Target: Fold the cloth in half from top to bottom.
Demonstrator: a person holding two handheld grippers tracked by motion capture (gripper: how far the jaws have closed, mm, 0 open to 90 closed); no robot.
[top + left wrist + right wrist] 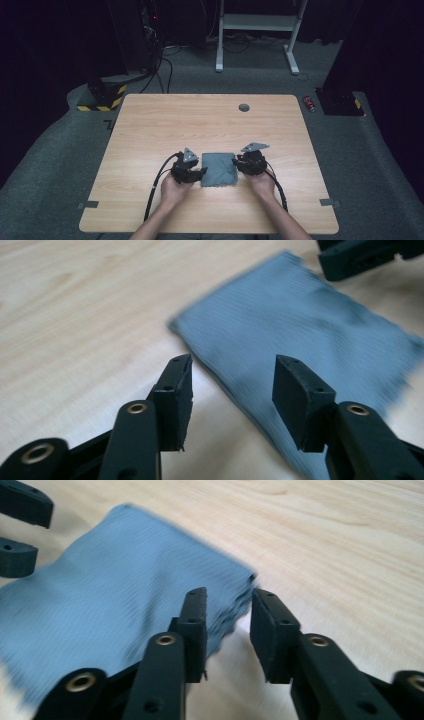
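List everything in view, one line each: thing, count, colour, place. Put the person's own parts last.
cloth: one, grey-blue, folded flat on the near middle of the table, between the two grippers
table: one, light wood
round cap: one, grey, set in the tabletop near its far edge
tape pieces: two, grey, at the near left and near right edges of the table
desk frame: one, white, on the carpet beyond the table
striped block: one, yellow and black, on the floor past the far left corner
small can: one, red, on the floor past the far right corner
left gripper: one, black, jaws open at the cloth's left edge
right gripper: one, black, jaws apart at the cloth's right corner
hands: two, each holding a gripper
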